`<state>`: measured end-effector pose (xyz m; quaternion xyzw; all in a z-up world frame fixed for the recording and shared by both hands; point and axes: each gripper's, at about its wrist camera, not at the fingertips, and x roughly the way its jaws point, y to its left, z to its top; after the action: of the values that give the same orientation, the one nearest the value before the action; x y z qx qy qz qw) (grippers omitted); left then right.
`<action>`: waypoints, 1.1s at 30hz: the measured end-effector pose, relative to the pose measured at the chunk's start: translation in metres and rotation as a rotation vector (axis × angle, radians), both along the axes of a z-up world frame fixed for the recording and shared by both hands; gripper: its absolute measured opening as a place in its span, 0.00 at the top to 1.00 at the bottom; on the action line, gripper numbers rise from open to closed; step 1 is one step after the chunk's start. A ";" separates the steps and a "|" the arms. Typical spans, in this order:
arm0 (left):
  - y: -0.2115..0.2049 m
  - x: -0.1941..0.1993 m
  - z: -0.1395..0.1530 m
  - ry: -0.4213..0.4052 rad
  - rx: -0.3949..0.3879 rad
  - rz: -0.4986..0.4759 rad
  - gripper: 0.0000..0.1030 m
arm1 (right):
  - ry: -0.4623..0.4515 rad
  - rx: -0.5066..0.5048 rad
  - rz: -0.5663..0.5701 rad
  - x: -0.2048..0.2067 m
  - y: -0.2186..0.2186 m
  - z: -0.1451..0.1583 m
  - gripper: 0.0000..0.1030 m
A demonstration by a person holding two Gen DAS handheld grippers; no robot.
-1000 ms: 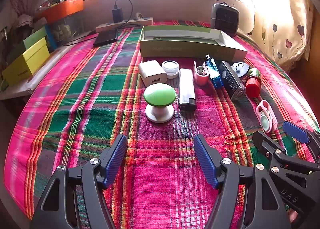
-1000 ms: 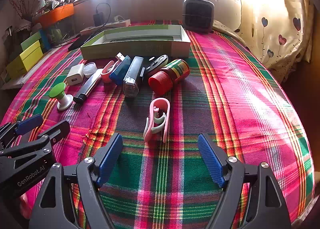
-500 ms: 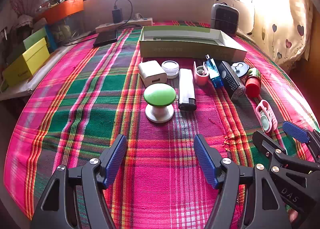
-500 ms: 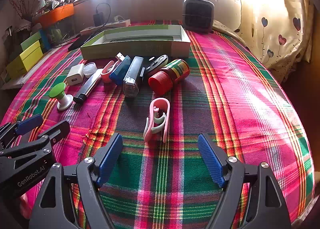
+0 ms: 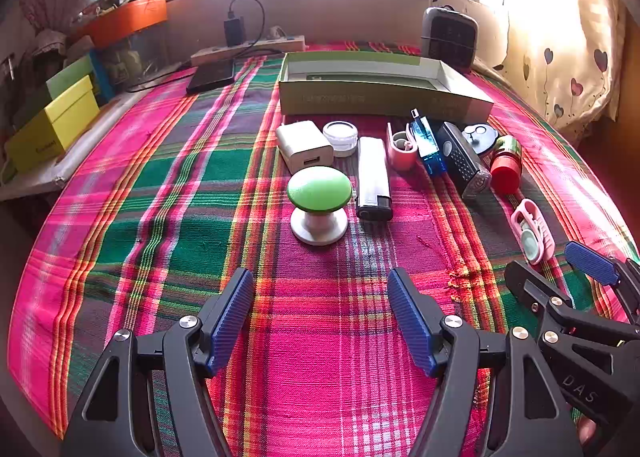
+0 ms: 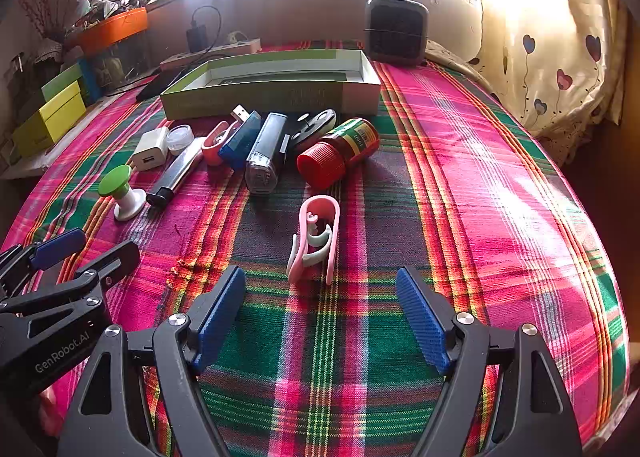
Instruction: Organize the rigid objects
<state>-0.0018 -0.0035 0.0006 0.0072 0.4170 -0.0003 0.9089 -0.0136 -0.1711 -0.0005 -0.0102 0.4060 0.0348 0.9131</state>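
Hovering low over a plaid cloth (image 5: pixel 120 217), two tools, both with fingers spread apart and gripping nothing: left tool (image 5: pixel 320 317), right tool (image 6: pixel 320 313). Each shows in the other's view at the frame edge.

Nearest the right tool: one pink clip (image 6: pixel 314 241), lying alone, just ahead of its fingers.

Nearest the left tool: one green knob (image 5: pixel 319 203) on a white base, standing upright.

Next, a loose row of small items across the cloth, left to right:
- one white charger (image 5: pixel 304 145), just behind the knob
- one clear round jar (image 5: pixel 340 135), touching the charger
- one white lighter (image 5: pixel 373 177) with black end, beside the knob
- one pink case (image 5: pixel 400 147)
- one blue USB stick (image 5: pixel 426 141)
- one dark torch (image 5: pixel 464 159)
- one black round disc (image 5: pixel 480 135), partly hidden behind the torch
- one red-capped bottle (image 6: pixel 340 153), on its side

Ten loose items counted. The last five crowd together, touching or overlapping.

Behind the row: one open green box (image 5: pixel 380 85), nothing loose visible inside.

Farther back: one dark heater (image 6: pixel 396 31), one power strip (image 5: pixel 248 49), one phone (image 5: pixel 211 75).
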 end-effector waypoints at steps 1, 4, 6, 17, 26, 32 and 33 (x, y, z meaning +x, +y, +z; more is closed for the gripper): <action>0.000 0.000 0.000 0.000 0.000 0.000 0.33 | 0.000 0.000 0.000 0.000 0.000 0.000 0.25; 0.000 0.000 0.000 0.000 0.000 0.000 0.33 | 0.000 0.000 0.000 0.000 0.000 0.000 0.25; 0.000 0.000 0.000 0.000 0.000 0.000 0.33 | 0.000 0.000 0.000 0.000 0.000 0.000 0.25; 0.000 0.000 0.000 0.000 -0.001 -0.004 0.33 | 0.000 0.000 0.002 0.000 0.001 -0.002 0.25; 0.006 0.000 0.005 0.004 -0.033 -0.050 0.33 | 0.011 0.017 0.022 -0.001 -0.007 0.001 0.25; 0.010 0.006 0.006 0.018 -0.046 -0.072 0.33 | 0.016 0.036 -0.007 0.005 -0.020 0.003 0.25; 0.012 0.007 0.006 0.019 -0.054 -0.073 0.33 | 0.018 0.031 -0.004 0.006 -0.018 0.003 0.25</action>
<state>0.0054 0.0080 0.0063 -0.0023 0.4250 -0.0447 0.9041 -0.0078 -0.1893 0.0023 0.0051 0.4136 0.0392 0.9096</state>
